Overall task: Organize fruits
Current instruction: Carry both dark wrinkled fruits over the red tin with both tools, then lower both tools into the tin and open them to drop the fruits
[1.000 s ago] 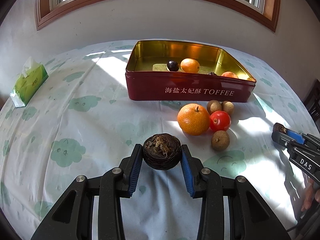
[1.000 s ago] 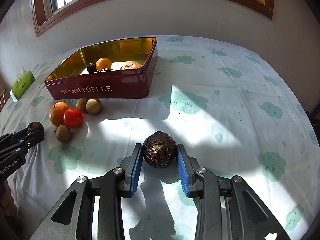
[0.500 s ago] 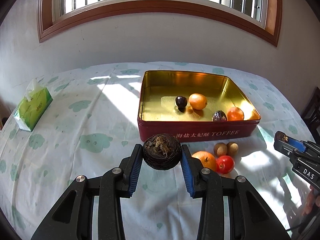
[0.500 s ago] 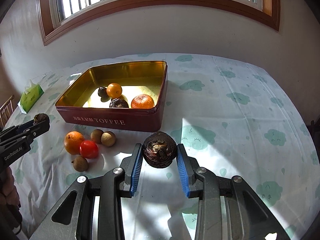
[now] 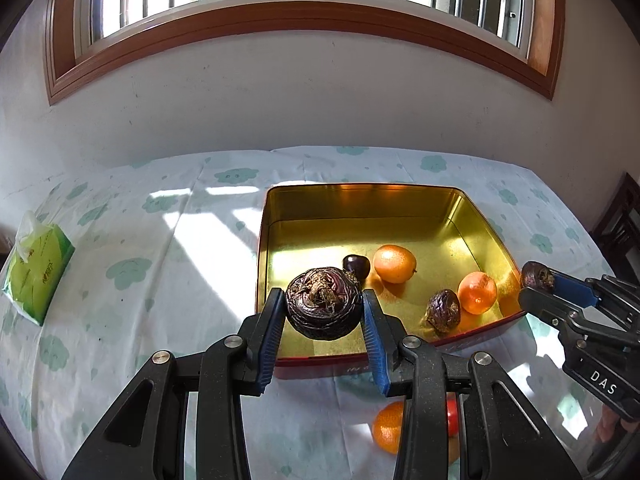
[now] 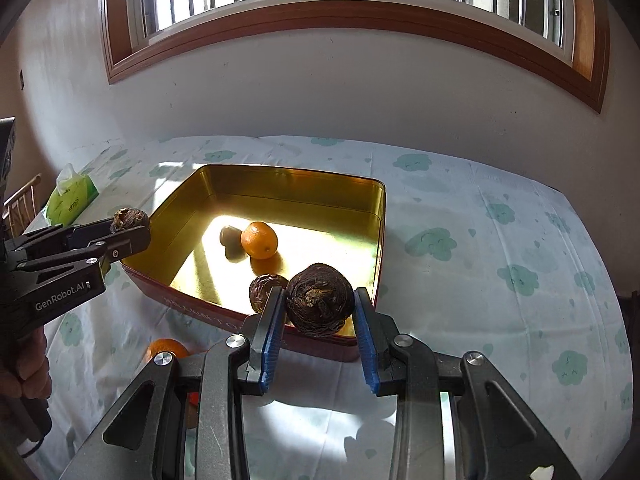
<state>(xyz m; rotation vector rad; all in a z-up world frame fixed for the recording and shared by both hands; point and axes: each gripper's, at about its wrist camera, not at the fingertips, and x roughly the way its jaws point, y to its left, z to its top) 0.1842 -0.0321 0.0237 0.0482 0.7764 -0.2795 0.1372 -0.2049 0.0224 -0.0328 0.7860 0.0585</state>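
Room: white wall and a wide wood-framed window (image 5: 304, 12) behind the work surface; strong sun falls across everything I see.
Table: covered by a pale cloth with green cloud prints (image 5: 132, 272), which gives round fruit a soft surface to sit on.
Tin: an open red toffee tin with a gold inside (image 5: 360, 216) sits mid-table, the collecting place as I judge it.
Tissue pack: green, at the far left edge (image 5: 36, 276), well apart from the tin.
Left gripper: my left gripper (image 5: 324, 320) is clamped on a dark, wrinkled round fruit (image 5: 324, 308), poised over the tin's near-left part, seemingly for a drop inside.
Right gripper: my right gripper (image 6: 318, 316) is closed around a second dark wrinkled fruit (image 6: 320, 300), above the tin's near-right corner, pads on either side so it cannot roll.
Fruit in tin: two oranges (image 5: 394, 263) (image 5: 477, 293), a small dark plum-like fruit (image 5: 355, 264) and another wrinkled dark fruit (image 5: 443, 307) lie on the gold floor.
Fruit outside: an orange (image 5: 386, 432) and a red tomato-like fruit (image 5: 452, 416) are on the cloth just in front of the tin, partly hidden by my left gripper; by my reckoning they are yet to be gathered.
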